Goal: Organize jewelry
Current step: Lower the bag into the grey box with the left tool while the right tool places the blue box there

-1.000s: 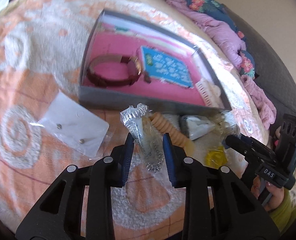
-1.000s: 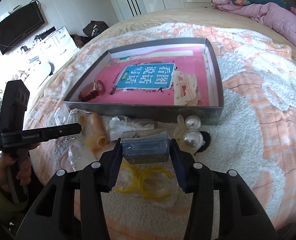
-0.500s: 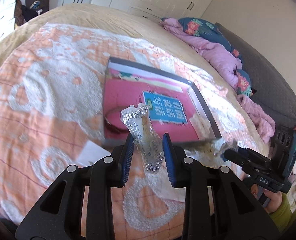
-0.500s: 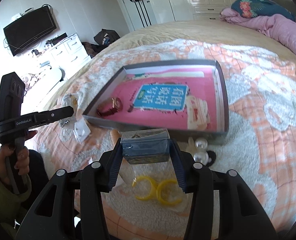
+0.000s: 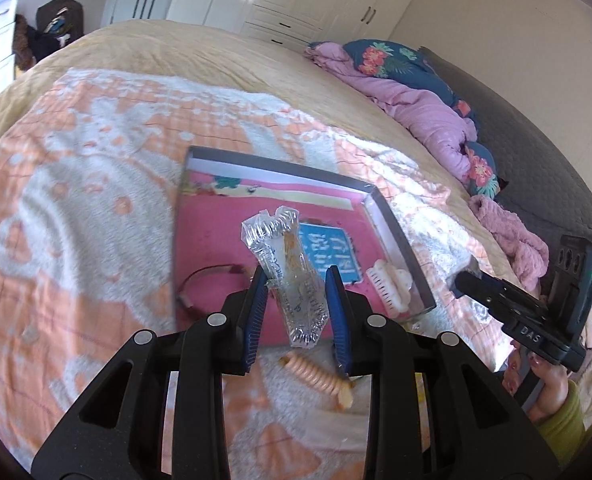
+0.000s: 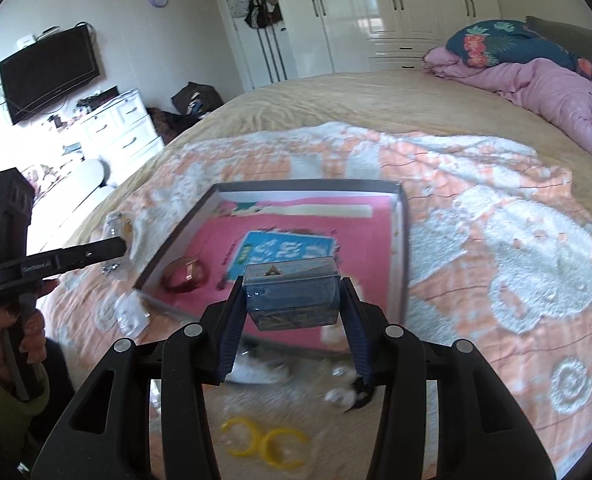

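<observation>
My left gripper is shut on a clear plastic bag of jewelry, held above the near edge of a grey box with a pink floor. My right gripper is shut on a small clear blue case, held above the same box. In the box lie a dark red bracelet, a blue card and a cream hair clip. The other gripper shows at each view's edge: the right one and the left one.
On the orange-and-white blanket in front of the box lie an orange spiral hair tie, yellow rings, pearl pieces and small clear bags. A pink quilt is heaped at the bed's far side.
Both grippers have risen from the blanket with their items and moved over the box's near edge. The loose pieces on the blanket now lie below them.
</observation>
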A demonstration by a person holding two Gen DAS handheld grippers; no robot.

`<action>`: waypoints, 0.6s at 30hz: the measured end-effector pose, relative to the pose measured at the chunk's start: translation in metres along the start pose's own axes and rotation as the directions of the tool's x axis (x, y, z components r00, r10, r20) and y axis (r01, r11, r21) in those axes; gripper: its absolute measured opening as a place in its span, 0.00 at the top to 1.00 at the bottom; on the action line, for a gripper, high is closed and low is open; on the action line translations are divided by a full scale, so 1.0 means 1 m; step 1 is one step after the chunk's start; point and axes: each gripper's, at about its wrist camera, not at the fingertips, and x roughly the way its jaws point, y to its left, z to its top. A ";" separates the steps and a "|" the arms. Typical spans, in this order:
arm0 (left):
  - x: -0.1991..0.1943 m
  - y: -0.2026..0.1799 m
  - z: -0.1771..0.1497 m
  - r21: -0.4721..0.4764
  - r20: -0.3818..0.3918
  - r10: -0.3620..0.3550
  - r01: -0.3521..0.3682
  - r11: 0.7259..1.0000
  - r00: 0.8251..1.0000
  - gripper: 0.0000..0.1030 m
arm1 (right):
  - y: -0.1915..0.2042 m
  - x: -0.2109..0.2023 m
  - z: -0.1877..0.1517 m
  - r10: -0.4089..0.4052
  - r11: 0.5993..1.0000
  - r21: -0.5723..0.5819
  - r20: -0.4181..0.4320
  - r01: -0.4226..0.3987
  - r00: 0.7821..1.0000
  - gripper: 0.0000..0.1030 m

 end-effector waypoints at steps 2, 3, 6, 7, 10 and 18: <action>0.010 -0.008 0.002 0.012 -0.012 -0.012 0.012 1.000 1.000 0.79 | -0.010 0.003 0.002 -0.015 1.000 0.013 -0.003 0.015 1.000 0.57; 0.015 -0.011 0.003 0.019 -0.019 -0.016 0.016 1.000 1.000 0.79 | -0.015 0.005 0.002 -0.024 0.999 0.021 -0.004 0.024 1.000 0.57; 0.029 -0.017 0.004 0.031 -0.039 -0.025 0.026 0.999 0.999 0.79 | -0.025 0.008 0.000 -0.038 0.998 0.039 -0.010 0.039 0.999 0.57; 0.035 -0.020 0.004 0.037 -0.049 -0.027 0.029 0.999 0.998 0.79 | -0.027 0.008 -0.002 -0.042 0.998 0.042 -0.013 0.043 0.999 0.57; 0.049 -0.023 0.004 0.044 -0.070 -0.029 0.032 0.999 0.997 0.79 | -0.035 0.013 -0.006 -0.049 0.997 0.058 -0.026 0.050 0.998 0.57; 0.081 -0.030 0.007 0.081 -0.108 -0.019 0.028 0.996 0.994 0.79 | -0.041 0.028 -0.018 -0.048 0.997 0.063 -0.068 0.052 0.997 0.57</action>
